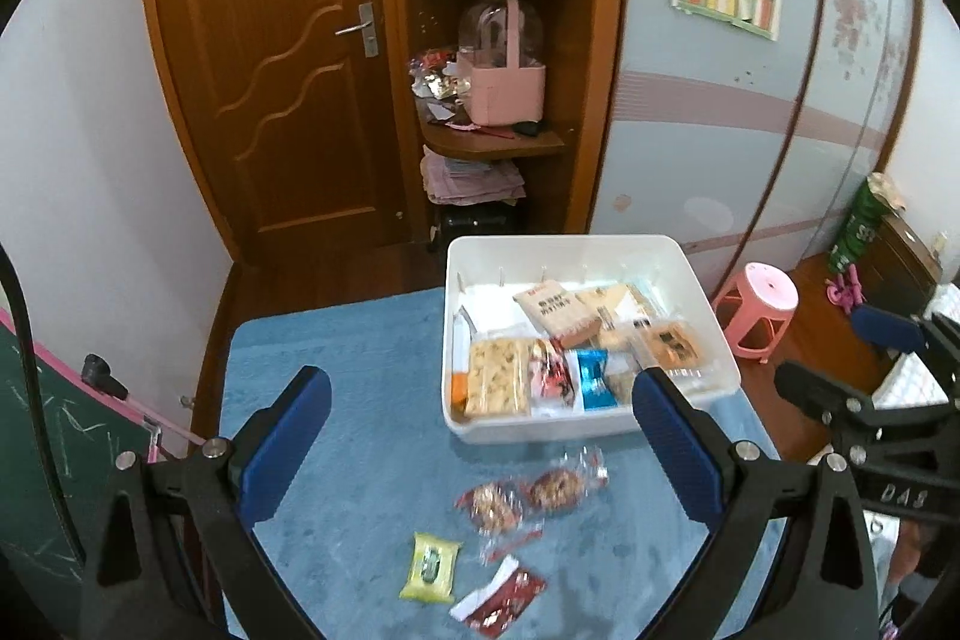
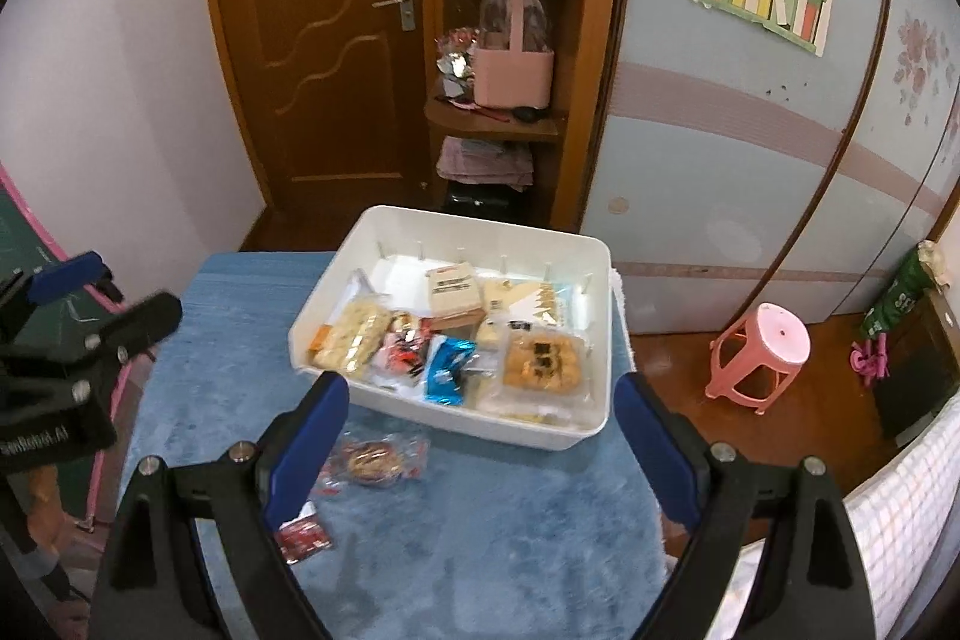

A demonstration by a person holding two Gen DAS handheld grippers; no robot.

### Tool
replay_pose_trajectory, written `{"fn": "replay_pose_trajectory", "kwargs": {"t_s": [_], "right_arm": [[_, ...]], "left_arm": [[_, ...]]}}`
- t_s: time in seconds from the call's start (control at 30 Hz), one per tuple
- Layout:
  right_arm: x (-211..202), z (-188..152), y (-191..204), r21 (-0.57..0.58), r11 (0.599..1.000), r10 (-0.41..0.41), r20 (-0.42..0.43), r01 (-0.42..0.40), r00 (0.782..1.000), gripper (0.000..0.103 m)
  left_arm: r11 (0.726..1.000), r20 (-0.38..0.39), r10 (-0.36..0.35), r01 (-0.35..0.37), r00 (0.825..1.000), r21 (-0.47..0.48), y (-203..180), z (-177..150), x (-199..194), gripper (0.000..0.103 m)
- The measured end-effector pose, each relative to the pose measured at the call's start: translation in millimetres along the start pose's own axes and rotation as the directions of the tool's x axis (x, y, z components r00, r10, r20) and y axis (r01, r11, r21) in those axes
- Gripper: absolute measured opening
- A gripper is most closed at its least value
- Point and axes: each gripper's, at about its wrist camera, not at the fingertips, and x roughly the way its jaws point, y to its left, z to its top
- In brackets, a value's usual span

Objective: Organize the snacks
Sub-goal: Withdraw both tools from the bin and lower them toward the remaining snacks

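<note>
A white plastic bin (image 1: 591,427) (image 2: 480,418) sits at the far side of a blue fuzzy mat (image 1: 360,460) (image 2: 480,532) and holds several wrapped snacks. On the mat in front of it lie two clear packs of round pastries (image 1: 522,499) (image 2: 369,460), a yellow-green packet (image 1: 430,568) and a red-and-white packet (image 1: 501,595) (image 2: 303,538). My left gripper (image 1: 480,391) hangs open above the mat, with nothing between its blue pads. My right gripper (image 2: 480,403) is also open and holds nothing; it appears at the right edge of the left wrist view.
Beyond the mat stand a wooden door (image 1: 270,58), a corner shelf with a pink basket (image 1: 507,91) and a pale wardrobe (image 2: 750,130). A pink stool (image 2: 759,358) stands on the wood floor to the right. A green chalkboard (image 1: 42,460) leans at the left.
</note>
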Motion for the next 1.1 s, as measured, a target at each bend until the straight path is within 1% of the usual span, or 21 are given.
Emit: {"fn": "replay_pose_trajectory", "kwargs": {"t_s": [0.13, 0.23, 0.3, 0.37, 0.43, 0.5, 0.57, 0.63, 0.73, 0.83, 0.9, 1.03, 1.1], "right_arm": [[-10, -23, 13, 0.008, 1.000, 0.013, 0.001, -0.013, 1.000, 0.091], [-10, -45, 26, 0.020, 0.999, 0.025, -0.003, -0.025, 1.000, 0.091], [-3, -62, 34, 0.035, 0.999, 0.029, -0.023, -0.028, 0.999, 0.091], [9, -79, 43, 0.056, 0.997, 0.053, -0.060, -0.050, 0.997, 0.091], [20, -93, 52, 0.074, 0.995, 0.080, -0.091, -0.074, 0.993, 0.089], [36, -107, 62, 0.102, 0.989, 0.115, -0.130, -0.103, 0.985, 0.085], [53, -121, 70, 0.146, 0.981, 0.149, -0.179, -0.124, 0.973, 0.084], [66, -132, 78, 0.184, 0.975, 0.162, -0.216, -0.122, 0.963, 0.083], [88, -150, 88, 0.244, 0.962, 0.186, -0.264, -0.121, 0.946, 0.082], [108, -165, 98, 0.295, 0.948, 0.206, -0.294, -0.116, 0.933, 0.076], [121, -174, 105, 0.322, 0.940, 0.214, -0.303, -0.112, 0.929, 0.071], [143, -184, 114, 0.359, 0.928, 0.225, -0.325, -0.100, 0.919, 0.071], [153, -188, 118, 0.376, 0.922, 0.227, -0.341, -0.089, 0.912, 0.071]], "left_arm": [[1.000, 0.003, -0.023, 0.023, 1.000, 0.010, 10, -27, -18, 0.100], [1.000, -0.002, -0.031, 0.031, 1.000, 0.006, 21, -50, -23, 0.100], [1.000, -0.009, -0.025, 0.025, 1.000, -0.005, 29, -66, -21, 0.100], [0.999, -0.027, -0.021, 0.020, 0.999, -0.025, 40, -82, -13, 0.100], [0.999, -0.056, -0.016, 0.013, 0.998, -0.049, 51, -98, 0, 0.100], [0.997, -0.092, -0.014, 0.007, 0.996, -0.082, 63, -115, 16, 0.100], [0.993, -0.121, -0.019, 0.005, 0.992, -0.122, 73, -127, 30, 0.100], [0.985, -0.158, -0.037, 0.009, 0.987, -0.171, 85, -140, 48, 0.100], [0.979, -0.210, -0.049, 0.006, 0.976, -0.204, 96, -156, 73, 0.100], [0.980, -0.256, -0.044, -0.008, 0.966, -0.200, 102, -167, 98, 0.100], [0.981, -0.278, -0.047, -0.007, 0.959, -0.192, 102, -173, 111, 0.100], [0.987, -0.332, -0.049, -0.005, 0.942, -0.158, 100, -181, 139, 0.100], [0.990, -0.349, -0.041, -0.009, 0.936, -0.140, 100, -184, 150, 0.100]]}}
